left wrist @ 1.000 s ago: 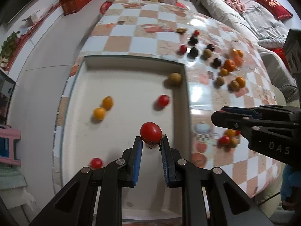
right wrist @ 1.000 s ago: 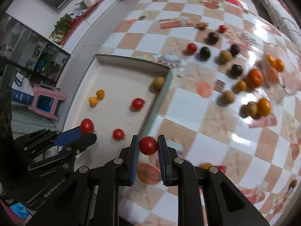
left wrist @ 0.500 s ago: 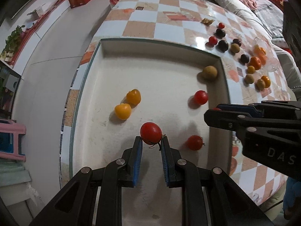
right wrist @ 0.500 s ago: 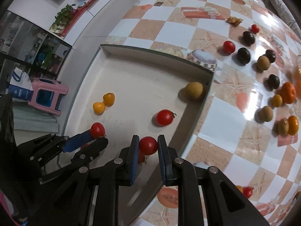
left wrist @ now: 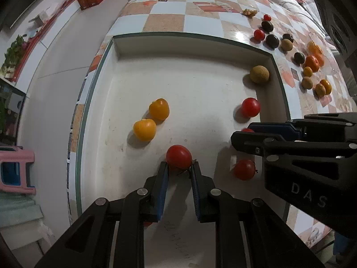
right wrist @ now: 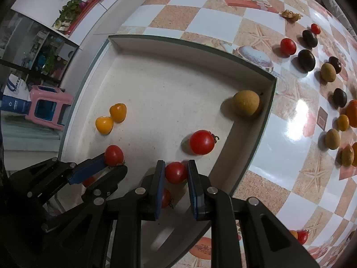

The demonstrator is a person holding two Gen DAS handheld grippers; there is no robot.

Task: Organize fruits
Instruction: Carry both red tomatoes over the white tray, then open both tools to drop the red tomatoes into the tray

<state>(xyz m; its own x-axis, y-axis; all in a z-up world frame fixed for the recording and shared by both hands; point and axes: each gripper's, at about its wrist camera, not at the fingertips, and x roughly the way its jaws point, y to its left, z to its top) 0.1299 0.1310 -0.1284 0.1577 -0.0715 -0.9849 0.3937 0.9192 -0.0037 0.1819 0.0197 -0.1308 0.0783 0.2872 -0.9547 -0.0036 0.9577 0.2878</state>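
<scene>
A white tray (left wrist: 191, 36) lies on the checkered table. My left gripper (left wrist: 179, 167) points down over its middle, shut on a red tomato (left wrist: 178, 159). My right gripper (right wrist: 176, 169) hangs over the tray's right side, shut on another red tomato (right wrist: 175, 172). Each gripper shows in the other's view: the right gripper (left wrist: 242, 135) to the right, the left gripper (right wrist: 113, 164) to the left with its tomato (right wrist: 113, 155). On the tray floor lie two yellow tomatoes (left wrist: 158, 109) (left wrist: 144, 129), two loose red tomatoes (left wrist: 250, 107) (left wrist: 244, 169) and a brown round fruit (left wrist: 259, 74).
Several fruits stay on the table (right wrist: 214, 22) right of the tray: dark plums (right wrist: 306, 60), a red tomato (right wrist: 287, 46), brown fruits (right wrist: 328, 72) and oranges (left wrist: 312, 63). A pink stool (right wrist: 48, 107) stands on the floor left of the table edge.
Both grippers have sunk toward the tray with their tomatoes. The right gripper has moved left from over the table edge to over the tray.
</scene>
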